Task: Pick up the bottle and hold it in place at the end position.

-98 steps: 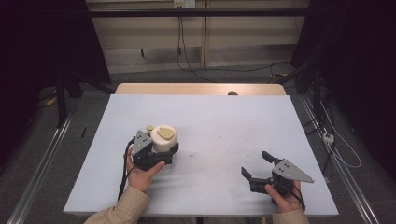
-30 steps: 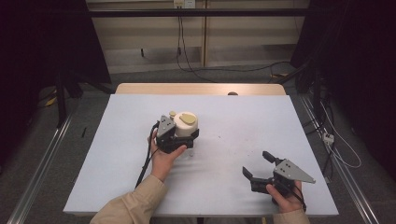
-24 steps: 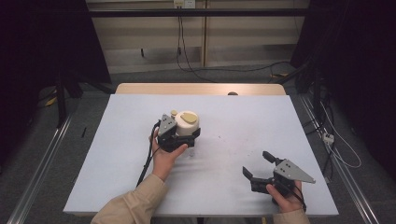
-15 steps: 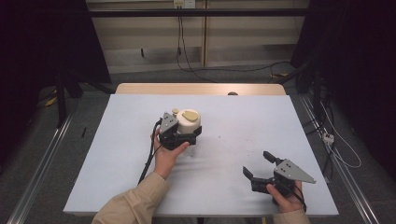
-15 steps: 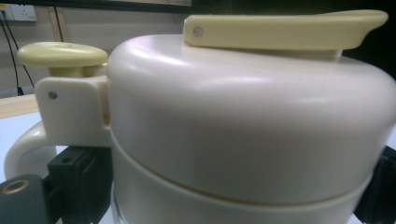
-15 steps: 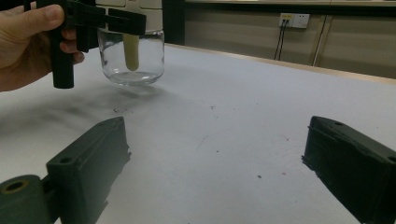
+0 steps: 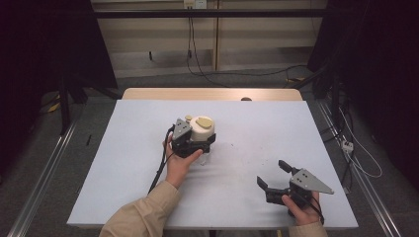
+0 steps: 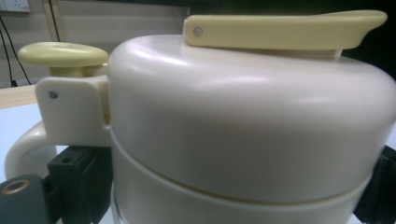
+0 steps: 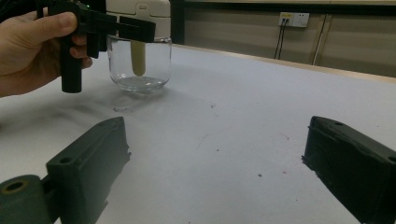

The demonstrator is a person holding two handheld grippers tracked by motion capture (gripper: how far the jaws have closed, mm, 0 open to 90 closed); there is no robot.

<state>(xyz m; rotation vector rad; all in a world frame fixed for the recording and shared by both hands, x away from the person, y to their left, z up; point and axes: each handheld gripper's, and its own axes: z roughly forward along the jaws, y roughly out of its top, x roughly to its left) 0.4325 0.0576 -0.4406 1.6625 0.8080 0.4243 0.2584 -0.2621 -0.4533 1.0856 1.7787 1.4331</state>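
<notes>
Left gripper clamped on cream lid of glass jar, 1 black jaw on each side, jar base looks resting on white table. Right gripper wide open, holding nothing, low over table, well apart from jar, which sits ahead to its left.

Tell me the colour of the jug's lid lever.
Pale yellow; the lid lever tops the cream jug, clearest in the left gripper view.
</notes>
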